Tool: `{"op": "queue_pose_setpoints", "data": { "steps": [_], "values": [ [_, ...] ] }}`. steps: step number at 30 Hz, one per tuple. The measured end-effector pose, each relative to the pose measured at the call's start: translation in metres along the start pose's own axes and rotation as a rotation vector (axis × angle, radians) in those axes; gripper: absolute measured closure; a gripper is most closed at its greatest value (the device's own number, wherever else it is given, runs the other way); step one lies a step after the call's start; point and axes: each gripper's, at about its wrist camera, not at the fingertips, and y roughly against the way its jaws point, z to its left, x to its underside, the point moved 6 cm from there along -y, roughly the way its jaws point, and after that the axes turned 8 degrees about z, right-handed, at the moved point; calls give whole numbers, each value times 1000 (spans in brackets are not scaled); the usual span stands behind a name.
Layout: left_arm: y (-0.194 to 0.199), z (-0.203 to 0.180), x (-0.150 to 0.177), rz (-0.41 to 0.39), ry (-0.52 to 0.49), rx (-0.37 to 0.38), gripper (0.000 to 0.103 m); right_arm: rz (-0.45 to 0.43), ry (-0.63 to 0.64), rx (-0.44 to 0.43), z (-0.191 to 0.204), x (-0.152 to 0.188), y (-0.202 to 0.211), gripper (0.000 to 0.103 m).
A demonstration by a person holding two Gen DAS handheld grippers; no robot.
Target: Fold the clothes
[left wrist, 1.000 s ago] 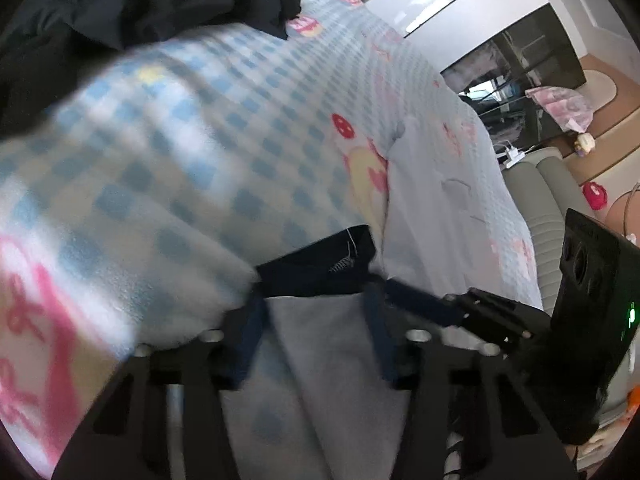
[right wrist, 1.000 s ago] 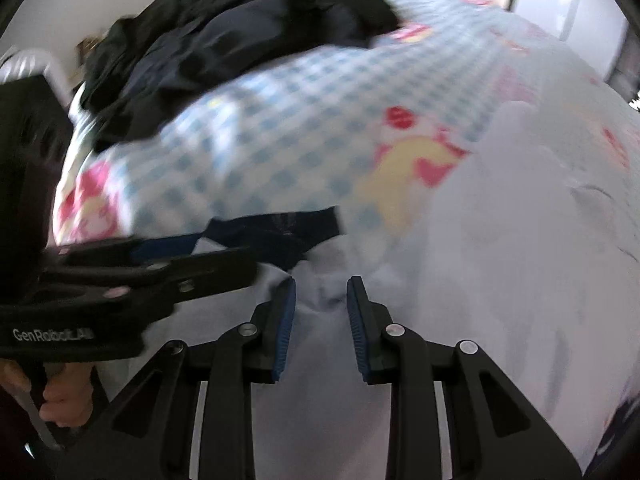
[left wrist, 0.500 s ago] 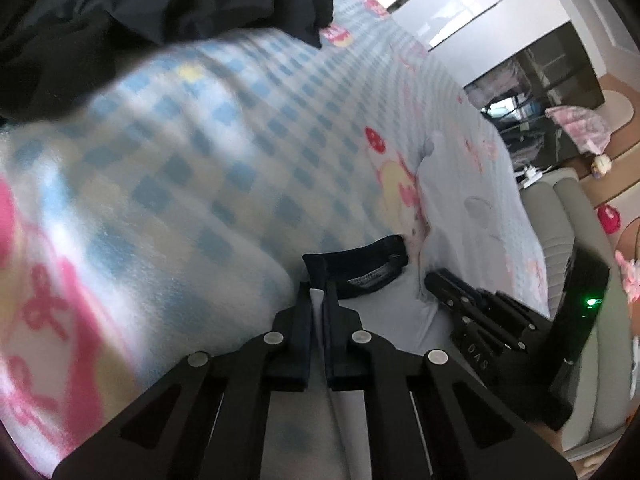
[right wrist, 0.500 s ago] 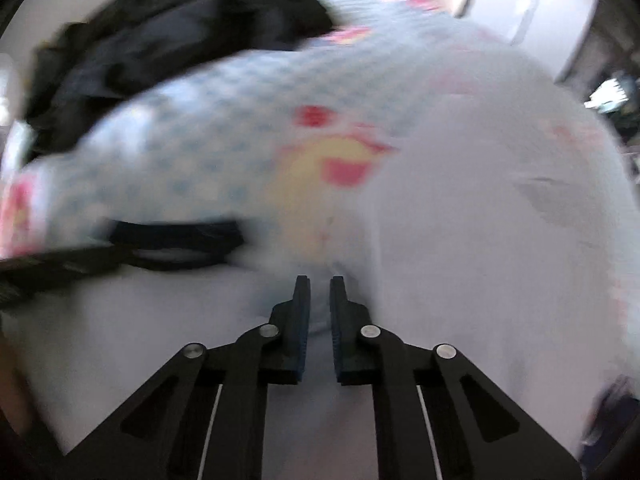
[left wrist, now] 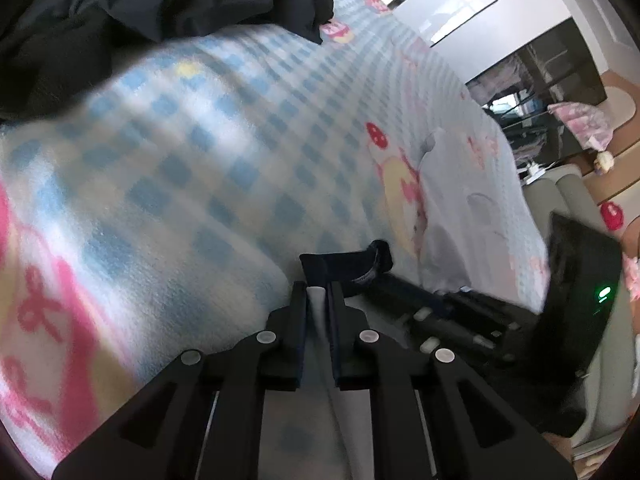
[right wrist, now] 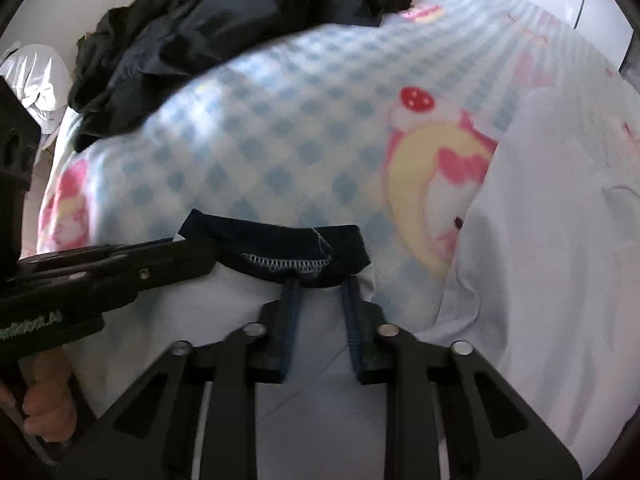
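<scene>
A white T-shirt (right wrist: 560,220) with a navy collar (right wrist: 276,246) lies on a blue-checked blanket (right wrist: 300,120). My left gripper (left wrist: 318,290) is shut on a fold of the white shirt just behind the collar (left wrist: 344,266). My right gripper (right wrist: 320,286) is open, its fingers on either side of the shirt fabric right below the collar. The left gripper (right wrist: 120,264) enters the right wrist view from the left; the right gripper (left wrist: 460,316) shows at the right of the left wrist view.
A heap of dark clothes (right wrist: 224,28) lies at the far end of the blanket, also in the left wrist view (left wrist: 140,12). A grey sofa (left wrist: 572,196) and dark glass cabinet (left wrist: 552,76) stand to the right.
My left gripper closed on the shirt near the collar and stays shut. My right gripper, shut half a second ago, has opened again and sits at the collar.
</scene>
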Motion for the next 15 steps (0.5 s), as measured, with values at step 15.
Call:
{"op": "queue_pose_setpoints", "data": {
  "steps": [15],
  "values": [
    [30,-45,16,-151,-240,-64,99,-120,-318,-59,-51,103,87,96]
  ]
}}
